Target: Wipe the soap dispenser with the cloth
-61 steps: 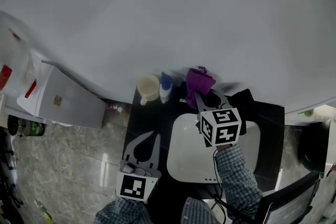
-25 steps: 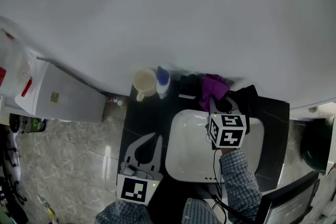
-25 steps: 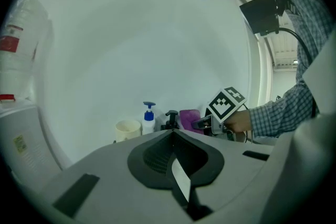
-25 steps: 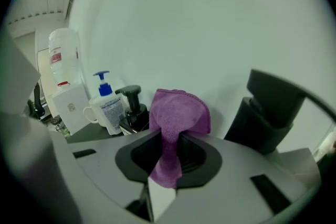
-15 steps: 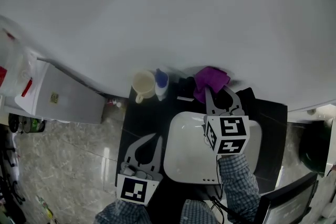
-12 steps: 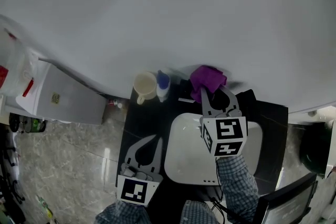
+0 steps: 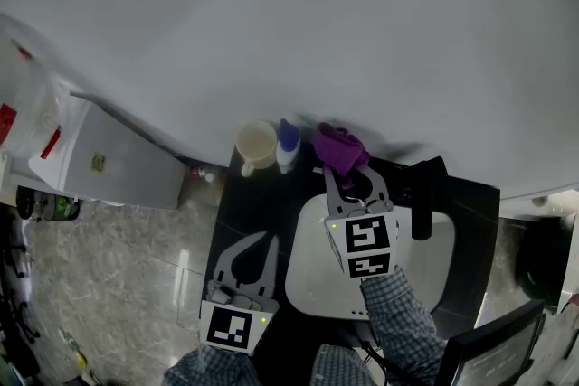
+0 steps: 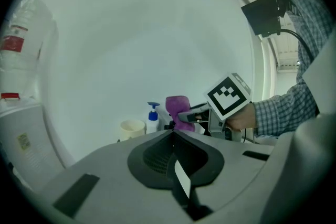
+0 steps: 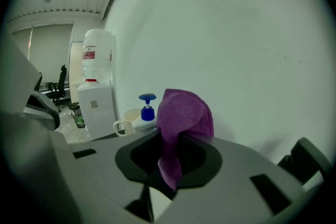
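The soap dispenser point(image 7: 288, 145), a white bottle with a blue pump, stands at the back of the dark counter beside a cream cup point(image 7: 256, 146). My right gripper point(image 7: 345, 167) is shut on the purple cloth point(image 7: 339, 146), which bunches up above its tips just right of the dispenser; I cannot tell if they touch. In the right gripper view the cloth point(image 9: 181, 113) hangs between the jaws, with the dispenser point(image 9: 146, 110) close behind on its left. My left gripper point(image 7: 269, 233) is shut and holds nothing, low over the counter's front left. From the left gripper view the dispenser point(image 8: 153, 117) is far ahead.
A white sink basin point(image 7: 312, 280) lies under my right arm, with a black faucet point(image 7: 423, 194) at its right. A white water cooler point(image 7: 99, 163) with a bottle stands left of the counter on a marble floor. A plain white wall is behind.
My right gripper has carried the purple cloth leftward from near the faucet to just beside the soap dispenser. The left gripper has stayed where it was.
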`<state>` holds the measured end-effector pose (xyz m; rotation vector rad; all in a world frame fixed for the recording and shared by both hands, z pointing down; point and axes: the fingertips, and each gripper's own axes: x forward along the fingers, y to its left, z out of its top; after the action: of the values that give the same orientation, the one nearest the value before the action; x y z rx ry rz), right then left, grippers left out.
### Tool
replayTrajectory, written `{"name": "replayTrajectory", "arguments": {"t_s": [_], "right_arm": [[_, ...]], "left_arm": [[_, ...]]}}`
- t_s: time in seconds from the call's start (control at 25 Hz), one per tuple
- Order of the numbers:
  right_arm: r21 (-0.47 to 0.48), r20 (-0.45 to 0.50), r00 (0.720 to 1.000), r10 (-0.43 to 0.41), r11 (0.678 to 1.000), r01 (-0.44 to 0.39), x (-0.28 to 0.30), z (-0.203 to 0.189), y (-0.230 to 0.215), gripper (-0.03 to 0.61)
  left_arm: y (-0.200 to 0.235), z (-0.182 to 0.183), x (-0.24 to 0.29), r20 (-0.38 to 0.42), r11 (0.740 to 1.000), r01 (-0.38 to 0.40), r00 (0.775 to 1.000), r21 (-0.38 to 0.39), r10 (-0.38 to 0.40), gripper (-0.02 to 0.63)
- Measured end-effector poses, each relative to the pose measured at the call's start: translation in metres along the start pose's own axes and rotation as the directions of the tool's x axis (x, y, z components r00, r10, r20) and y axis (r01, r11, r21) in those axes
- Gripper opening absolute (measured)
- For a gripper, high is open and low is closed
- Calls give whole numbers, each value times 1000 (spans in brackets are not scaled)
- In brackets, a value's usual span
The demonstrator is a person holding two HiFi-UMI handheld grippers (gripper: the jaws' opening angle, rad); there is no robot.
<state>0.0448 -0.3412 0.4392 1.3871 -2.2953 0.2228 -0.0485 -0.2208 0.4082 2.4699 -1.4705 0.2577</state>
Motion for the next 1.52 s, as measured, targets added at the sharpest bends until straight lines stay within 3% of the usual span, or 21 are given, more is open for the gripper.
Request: {"name": "replayTrajectory", "arguments": {"t_s": [0.36, 0.68, 0.92, 1.2, 1.36, 1.52], "right_arm": [[-29, -134, 988, 80, 996, -85, 14, -56, 28, 75], [32, -203, 973, 114, 993, -110, 17, -82, 33, 75], [80, -120, 987, 107, 992, -98, -15, -44, 25, 75], [89, 61, 998, -17, 996, 12, -44, 33, -11, 75], [120, 57, 995, -81, 990, 73, -29, 43, -29, 75], [131, 34, 997, -74, 989, 69, -9, 38, -24, 75]], "left_arm": [[0, -3, -2, -4, 1000, -8, 1000, -3, 8, 2], [0, -6, -5, -16, 1000, -10, 1000, 2, 10, 2], [-5, 0, -4, 7, 1000, 5, 1000, 11, -5, 2], [-7, 5, -4, 22, 1000, 8, 1000, 12, -9, 2], [-4, 4, -7, 25, 1000, 1, 1000, 6, -1, 2], [1, 2, -12, 18, 1000, -12, 1000, -1, 12, 2]]}}
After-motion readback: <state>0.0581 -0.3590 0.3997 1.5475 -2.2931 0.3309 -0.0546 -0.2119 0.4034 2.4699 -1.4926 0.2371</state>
